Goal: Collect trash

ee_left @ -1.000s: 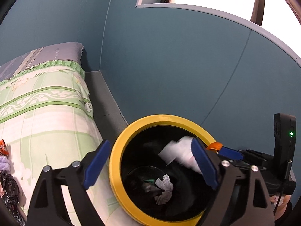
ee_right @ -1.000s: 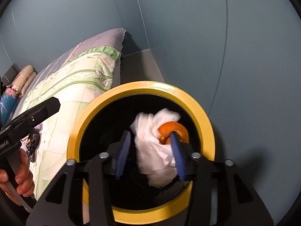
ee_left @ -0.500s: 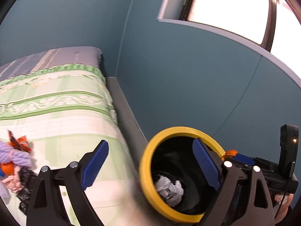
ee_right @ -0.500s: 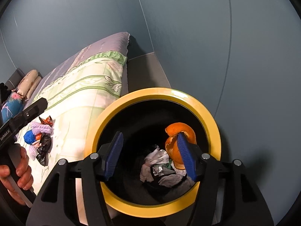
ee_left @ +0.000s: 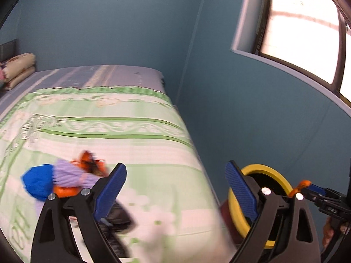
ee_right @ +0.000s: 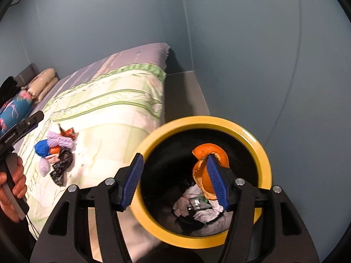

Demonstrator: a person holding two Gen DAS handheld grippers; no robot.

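Orange peel (ee_right: 211, 168) clings to the inner face of the right gripper (ee_right: 174, 179)'s right-hand pad, though the jaws stand well apart, having just been opening, and the other pad touches nothing. That gripper tilts downward over the yellow-rimmed bin (ee_right: 262, 153), whose black inside holds crumpled white tissue (ee_right: 201, 210) and other scraps at the bottom. Left gripper (ee_left: 175, 189) also has its blue pads spread wide with nothing between them, angled down across the edge of the bed (ee_left: 153, 131), the bin showing low at the right behind its right finger. From the right wrist view a hand (ee_right: 13, 188) grips the left gripper's handle at the left edge. Just beyond the left gripper's left finger, on the green-patterned bedspread, lies a heap of trash (ee_right: 56, 151): a blue ball of yarn (ee_left: 38, 185), lilac yarn (ee_left: 68, 173), an orange wrapper (ee_left: 90, 162) and a black plastic bag (ee_right: 61, 164); it is blurred in the left wrist view. Farther off, folded bedding (ee_left: 18, 68) lies at the head of the bed against the teal wall (ee_left: 109, 22), and a window (ee_left: 302, 37) sits high at the right.
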